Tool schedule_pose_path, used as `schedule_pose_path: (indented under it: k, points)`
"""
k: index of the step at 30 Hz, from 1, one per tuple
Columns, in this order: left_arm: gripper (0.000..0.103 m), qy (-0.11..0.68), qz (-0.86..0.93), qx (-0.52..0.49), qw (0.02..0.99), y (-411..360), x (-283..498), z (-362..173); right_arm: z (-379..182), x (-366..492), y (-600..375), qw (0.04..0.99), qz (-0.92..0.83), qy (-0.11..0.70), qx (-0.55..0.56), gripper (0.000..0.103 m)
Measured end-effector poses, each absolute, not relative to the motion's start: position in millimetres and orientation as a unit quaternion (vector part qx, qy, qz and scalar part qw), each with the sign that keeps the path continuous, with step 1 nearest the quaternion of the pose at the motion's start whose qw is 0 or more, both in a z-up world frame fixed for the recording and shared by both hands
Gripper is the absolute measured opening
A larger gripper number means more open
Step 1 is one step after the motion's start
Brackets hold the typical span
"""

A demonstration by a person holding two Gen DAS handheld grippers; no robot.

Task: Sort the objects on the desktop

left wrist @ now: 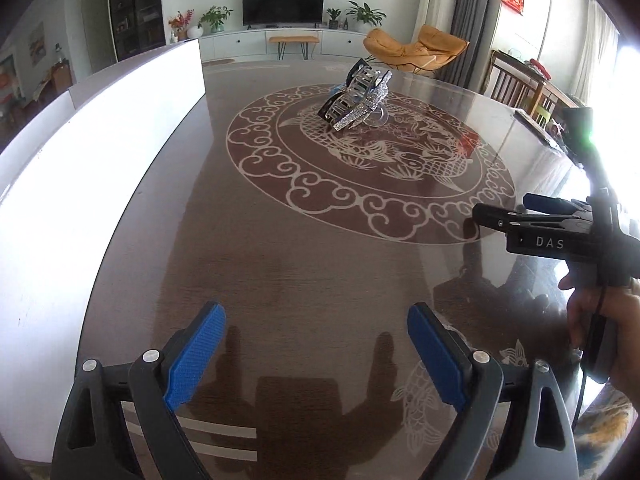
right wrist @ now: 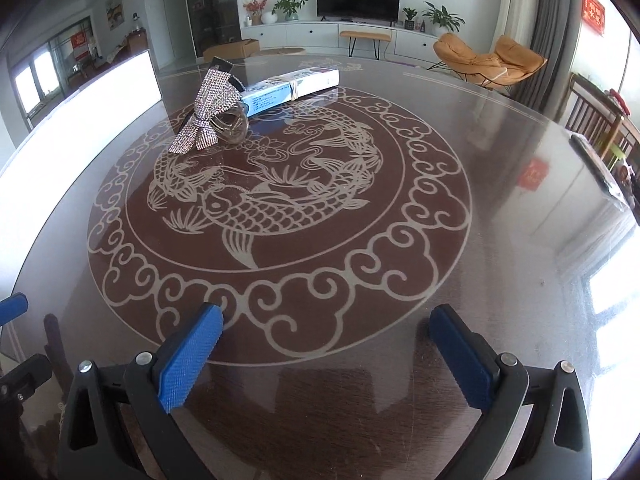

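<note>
Blue-padded fingers (left wrist: 196, 356) of my left gripper (left wrist: 316, 356) and right gripper (right wrist: 326, 356) hang wide open and empty over the near bench (right wrist: 500, 240), the rhinestone bow clip (right wrist: 206, 112) and boxed item (right wrist: 292, 86) heaped far left, awaiting sorting.

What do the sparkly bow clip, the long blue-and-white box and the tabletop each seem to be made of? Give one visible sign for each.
Bow clip: rhinestone-studded ribbon, glittering in tiny facets, on what looks like clear plastic.
Box: printed cardboard, judging by its crisp folded edges.
Tabletop: dark wood grain, probably under glass or gloss lacquer, since it mirrors the room.
</note>
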State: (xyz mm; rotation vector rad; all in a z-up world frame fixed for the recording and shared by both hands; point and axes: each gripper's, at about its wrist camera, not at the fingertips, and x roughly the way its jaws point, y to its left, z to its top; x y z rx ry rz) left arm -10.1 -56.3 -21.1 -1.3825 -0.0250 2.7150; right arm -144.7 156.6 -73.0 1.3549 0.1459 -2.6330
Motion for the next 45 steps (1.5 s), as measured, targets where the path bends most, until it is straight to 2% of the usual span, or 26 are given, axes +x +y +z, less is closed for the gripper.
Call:
schedule_pose_path:
  k: [10,17,39,45]
  points:
    - [0.093,0.014,0.888,-0.459,0.02,-60.4,-37.7,-31.2,-74.7,-143.9,157.5,0.088,-0.885,0.049,0.455,0.103]
    - [0.103,0.011,0.888,-0.46,0.014,-61.8,-42.7,-31.7,-74.8,-144.0,157.4,0.088,-0.885,0.049,0.455,0.103]
    - [0.103,0.008,0.891,-0.453,0.009,-59.6,-43.2,-33.0,-74.4,-147.2,155.2,0.088,-0.883,0.05,0.458,0.103]
    - [0.103,0.008,0.891,-0.453,0.009,-59.7,-43.7,-33.2,-59.9,-189.9,106.2,0.139,-0.877,0.036,0.459,0.103]
